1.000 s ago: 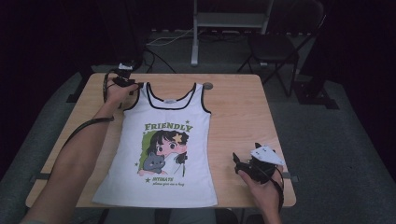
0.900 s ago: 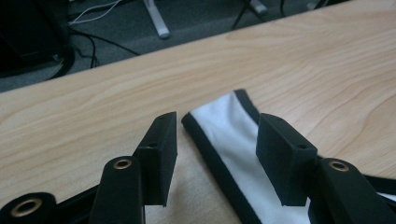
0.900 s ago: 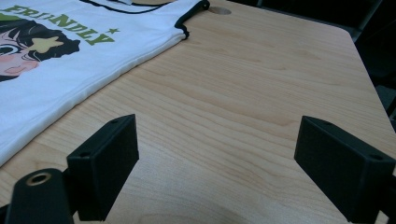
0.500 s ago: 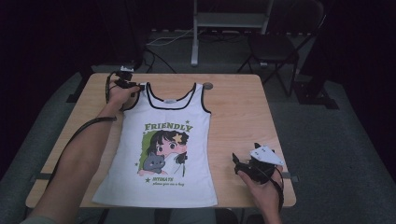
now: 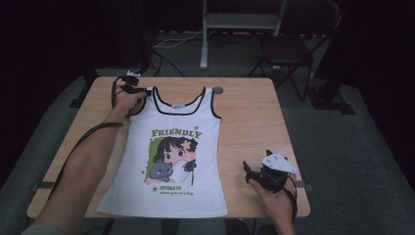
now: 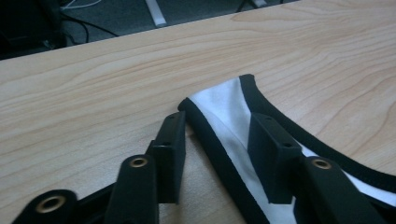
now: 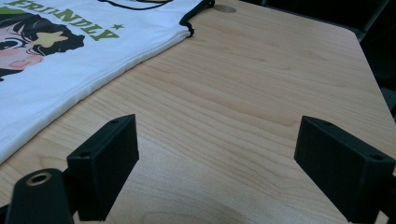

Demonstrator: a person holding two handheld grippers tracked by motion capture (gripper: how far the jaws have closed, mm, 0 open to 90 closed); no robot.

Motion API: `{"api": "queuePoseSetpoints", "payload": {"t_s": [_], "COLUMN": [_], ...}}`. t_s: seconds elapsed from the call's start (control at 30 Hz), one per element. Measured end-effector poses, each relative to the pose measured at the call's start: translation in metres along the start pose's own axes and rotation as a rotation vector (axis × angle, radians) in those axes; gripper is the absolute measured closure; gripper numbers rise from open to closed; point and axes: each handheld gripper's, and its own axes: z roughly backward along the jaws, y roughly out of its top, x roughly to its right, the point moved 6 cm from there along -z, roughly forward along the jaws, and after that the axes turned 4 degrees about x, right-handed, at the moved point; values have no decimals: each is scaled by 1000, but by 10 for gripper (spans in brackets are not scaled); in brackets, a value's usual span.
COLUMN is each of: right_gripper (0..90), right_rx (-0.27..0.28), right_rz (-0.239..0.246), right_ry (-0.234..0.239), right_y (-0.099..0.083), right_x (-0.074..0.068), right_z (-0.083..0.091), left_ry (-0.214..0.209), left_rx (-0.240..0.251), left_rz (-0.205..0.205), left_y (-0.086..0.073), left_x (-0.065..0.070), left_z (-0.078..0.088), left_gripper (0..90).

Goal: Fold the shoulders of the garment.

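Observation:
A white tank top (image 5: 171, 147) with black trim, a cartoon girl print and the word FRIENDLY lies flat on the wooden table (image 5: 249, 112). My left gripper (image 5: 139, 90) is at the top's left shoulder strap (image 6: 224, 107). It is open and rests low on the table. One jaw is on the wood beside the strap's black edge and the other is over the white cloth (image 6: 217, 140). My right gripper (image 5: 249, 171) is near the table's front right, wide open over bare wood (image 7: 217, 158). The top's side hem (image 7: 70, 70) lies to its left.
A round grommet hole (image 5: 218, 90) sits in the table just past the top's right strap. Behind the table are a dark chair (image 5: 288, 49), a metal stand (image 5: 204, 34) and cables on the floor. Bare wood runs along the table's right side.
The left forearm has shifted slightly. Both grippers stay where they were.

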Motion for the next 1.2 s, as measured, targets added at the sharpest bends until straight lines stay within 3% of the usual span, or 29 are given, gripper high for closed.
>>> {"api": "queuePoseSetpoints", "payload": {"t_s": [0.1, 0.27, 0.5, 0.67, 1.2], "right_gripper": [132, 132, 132, 132, 132], "right_rx": [-3, -4, -5, -4, -3], "right_rz": [5, 6, 8, 10, 24], "right_ry": [-2, -3, -2, 2, 14], "right_y": [0, 0, 0, 0, 0], "right_x": [0, 0, 0, -1, -3], "right_z": [0, 0, 0, 0, 0], "left_ry": [-20, -57, -121, -135, -139], "left_rx": [4, 7, 60, 86, 150], "left_rz": [-12, -12, 40, 62, 35], "left_y": [0, 1, 12, 17, 30], "left_x": [3, 8, 17, 22, 39], "left_z": [0, 1, 8, 16, 53], "left_gripper": [733, 841, 854, 853, 852]}}
